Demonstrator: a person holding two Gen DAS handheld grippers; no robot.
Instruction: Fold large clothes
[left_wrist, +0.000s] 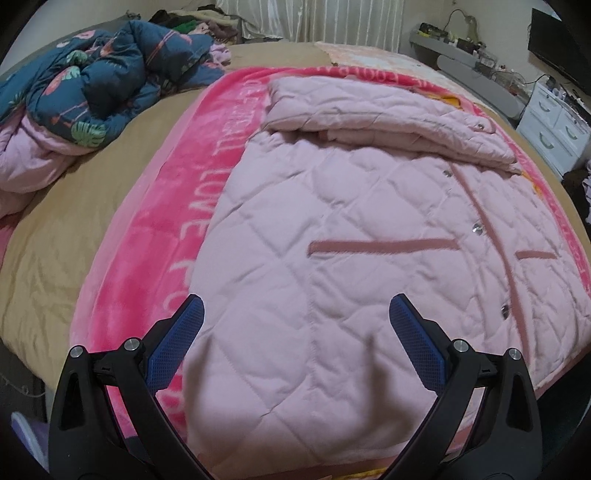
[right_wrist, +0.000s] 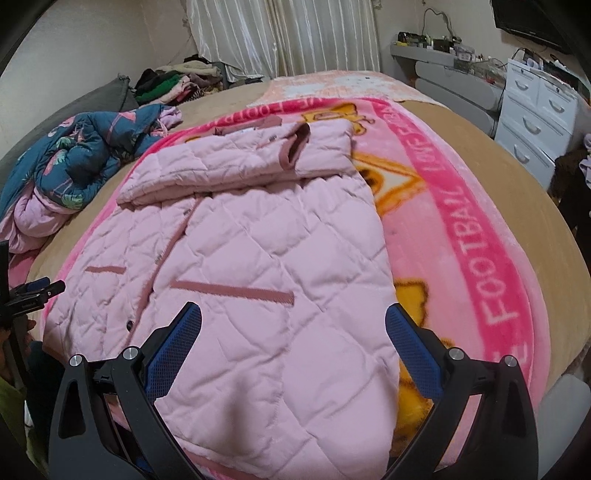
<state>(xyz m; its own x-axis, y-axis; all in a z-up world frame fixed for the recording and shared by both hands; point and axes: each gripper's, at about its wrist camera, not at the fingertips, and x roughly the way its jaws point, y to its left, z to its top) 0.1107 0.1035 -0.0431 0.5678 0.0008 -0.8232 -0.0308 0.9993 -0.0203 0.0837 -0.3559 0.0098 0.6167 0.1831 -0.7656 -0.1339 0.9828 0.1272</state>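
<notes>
A large pale pink quilted coat (left_wrist: 332, 229) lies flat on a pink blanket (left_wrist: 155, 221) on the bed, front up, with snaps and dark pink pocket trims. Its sleeves and upper part are folded across the chest at the far end (left_wrist: 388, 118). The coat also shows in the right wrist view (right_wrist: 266, 266), with a folded sleeve cuff (right_wrist: 295, 147). My left gripper (left_wrist: 295, 314) is open and empty above the coat's near hem, toward its left side. My right gripper (right_wrist: 293, 321) is open and empty above the hem's right side. The left gripper's tip shows at the right wrist view's left edge (right_wrist: 37, 290).
A crumpled blue floral duvet (left_wrist: 92, 81) lies at the bed's far left. A clothes pile (right_wrist: 173, 81) sits by the curtain. White drawers (right_wrist: 535, 122) and a cluttered grey shelf (right_wrist: 436, 48) stand to the right. The tan bedsheet (left_wrist: 48, 240) surrounds the blanket.
</notes>
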